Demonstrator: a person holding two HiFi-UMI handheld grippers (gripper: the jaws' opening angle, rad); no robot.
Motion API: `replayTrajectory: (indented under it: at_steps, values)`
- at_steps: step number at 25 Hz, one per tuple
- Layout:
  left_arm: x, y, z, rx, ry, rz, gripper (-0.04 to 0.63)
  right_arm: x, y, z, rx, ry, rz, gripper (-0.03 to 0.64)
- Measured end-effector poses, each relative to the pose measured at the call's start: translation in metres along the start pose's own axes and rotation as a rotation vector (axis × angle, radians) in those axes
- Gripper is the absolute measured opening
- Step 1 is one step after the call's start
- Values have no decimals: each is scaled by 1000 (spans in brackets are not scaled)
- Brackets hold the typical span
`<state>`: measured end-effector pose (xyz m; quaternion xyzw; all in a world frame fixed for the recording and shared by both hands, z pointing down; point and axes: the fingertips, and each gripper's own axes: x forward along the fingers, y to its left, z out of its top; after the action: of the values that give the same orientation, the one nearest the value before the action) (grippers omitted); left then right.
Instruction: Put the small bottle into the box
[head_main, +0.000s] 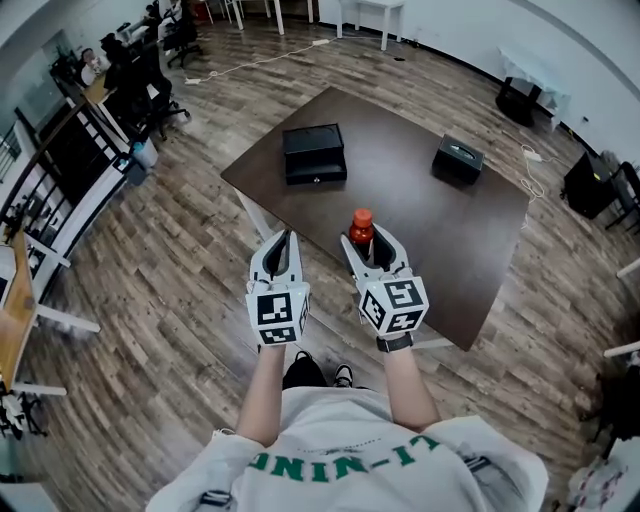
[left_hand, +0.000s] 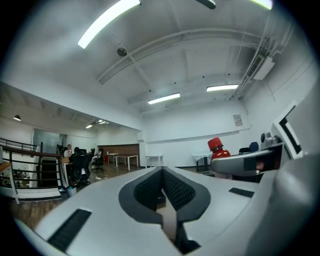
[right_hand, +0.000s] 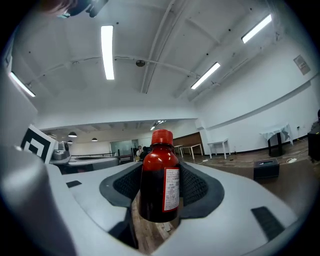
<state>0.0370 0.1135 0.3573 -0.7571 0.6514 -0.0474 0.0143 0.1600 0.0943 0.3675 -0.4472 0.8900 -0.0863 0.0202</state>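
Squarely upright, cap (right_hand: 161, 136) uppermost: small bottle (right_hand: 159, 180)

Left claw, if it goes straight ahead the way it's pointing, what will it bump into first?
Probably the black box on the table: the left claw points roughly toward it, though depth is hard to judge.

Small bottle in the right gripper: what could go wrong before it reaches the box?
1. The small bottle is round and smooth, pinched at its sides by the right gripper; it could slip or twist in transit.
2. The flat black box looks closed; the left gripper, shut and empty, may have to open it first.
3. A smaller black box on the table could be mistaken for the target.
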Motion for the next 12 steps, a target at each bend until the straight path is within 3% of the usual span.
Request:
replayTrajectory:
  at_steps: [3,8,12]
  values:
    - [13,4,-5,-5,-21,-29,12,18,-1,-11,14,23,16,232]
    - [58,33,-14,-23,-23,-7,12,66,-9,-14,22,31,70,232]
    - [110,72,-10,-32,-21,6,12,124,-18,-6,-31,51,54,232]
